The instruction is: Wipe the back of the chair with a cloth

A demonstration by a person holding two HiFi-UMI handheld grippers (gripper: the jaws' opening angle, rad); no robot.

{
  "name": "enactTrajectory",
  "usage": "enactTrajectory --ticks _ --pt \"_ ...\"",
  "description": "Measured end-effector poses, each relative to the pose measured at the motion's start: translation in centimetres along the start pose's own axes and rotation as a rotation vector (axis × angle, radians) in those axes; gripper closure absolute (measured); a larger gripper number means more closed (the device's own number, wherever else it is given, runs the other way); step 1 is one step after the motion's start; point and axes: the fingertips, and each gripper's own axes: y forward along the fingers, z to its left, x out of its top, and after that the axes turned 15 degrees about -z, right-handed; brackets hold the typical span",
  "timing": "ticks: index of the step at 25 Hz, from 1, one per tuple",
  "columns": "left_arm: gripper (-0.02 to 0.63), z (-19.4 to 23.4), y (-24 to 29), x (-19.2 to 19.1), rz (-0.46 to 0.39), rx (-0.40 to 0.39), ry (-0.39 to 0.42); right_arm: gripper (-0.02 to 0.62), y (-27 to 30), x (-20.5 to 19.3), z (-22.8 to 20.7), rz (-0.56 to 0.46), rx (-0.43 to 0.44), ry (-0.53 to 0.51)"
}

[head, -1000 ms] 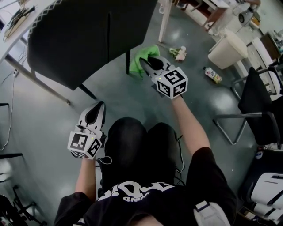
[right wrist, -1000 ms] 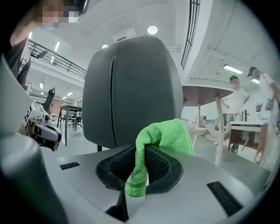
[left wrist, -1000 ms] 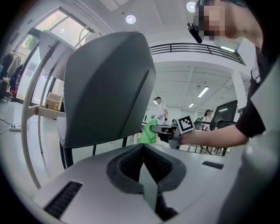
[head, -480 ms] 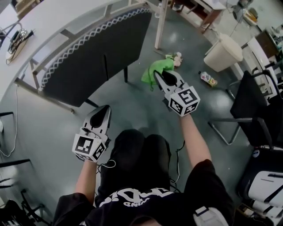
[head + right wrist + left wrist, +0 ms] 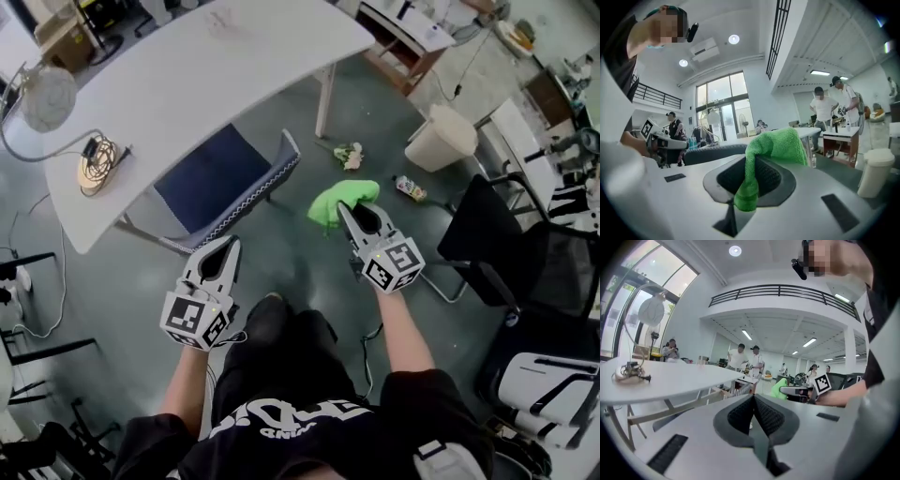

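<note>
Green microfibre is the thing to follow. In the head view the cloth [image 5: 342, 202] hangs from the right gripper [image 5: 354, 217], bunched at the jaw tips over the grey floor [image 5: 281, 253]. A second ago it sat just beside the chair's dark backrest, which filled the upper left of that view. Now the chair [image 5: 220, 187] looks small and lies well apart from the cloth, its blue seat pushed under the near edge of the white table [image 5: 216, 66]. The camera has risen and both grippers have drawn back. I judge the wiping pass finished or paused, since nothing touches the backrest. The left gripper [image 5: 222, 258] hovers near the chair's back rim, carrying nothing. A coiled cable [image 5: 97, 159] lies by the table's left corner. A pale bin [image 5: 441, 141], a bottle [image 5: 410, 189] and a black chair [image 5: 487, 244] stand on the floor to the right.

In the left gripper view the ribbed jaws meet with nothing between them. Past them runs the table's edge [image 5: 670, 376], with the cloth [image 5: 780, 386] to the right.

In the right gripper view the jaws pinch a fold of the cloth [image 5: 776, 145], the rest draped over one jaw. A hall with tall windows [image 5: 719, 112] and standing people lies beyond.
</note>
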Motion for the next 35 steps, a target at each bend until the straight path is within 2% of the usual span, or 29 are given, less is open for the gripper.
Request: enactTrajectory --ticks 4,7,13,21,29,35 --pt "0.606 -1.5 1.2 9.6 -0.006 -0.021 0.004 0.548 -0.6 9.2 1.5 0.006 -0.053 0.013" --pt "0.606 -2.9 2.3 14.9 -0.026 -0.045 0.002 0.548 -1.0 14.4 2.9 -0.003 -0.081 0.015" --pt "0.607 -5.5 4.2 19.9 -0.056 -0.098 0.005 0.548 -2.9 20.2 4.8 -0.04 -0.105 -0.005" --pt "0.606 -8.2 4.7 21.7 -0.073 -0.107 0.012 0.548 -8.0 22.6 5.3 -0.056 -0.189 -0.046" --pt "0.607 -8.9 3.3 19.7 -0.066 -0.123 0.008 0.548 -11.9 20.3 6.8 -0.052 -0.288 -0.082" --pt "0.606 -9.7 2.4 17.7 -0.081 -0.135 0.017 0.548 -12.6 19.0 7.9 -0.034 -0.293 -0.1"
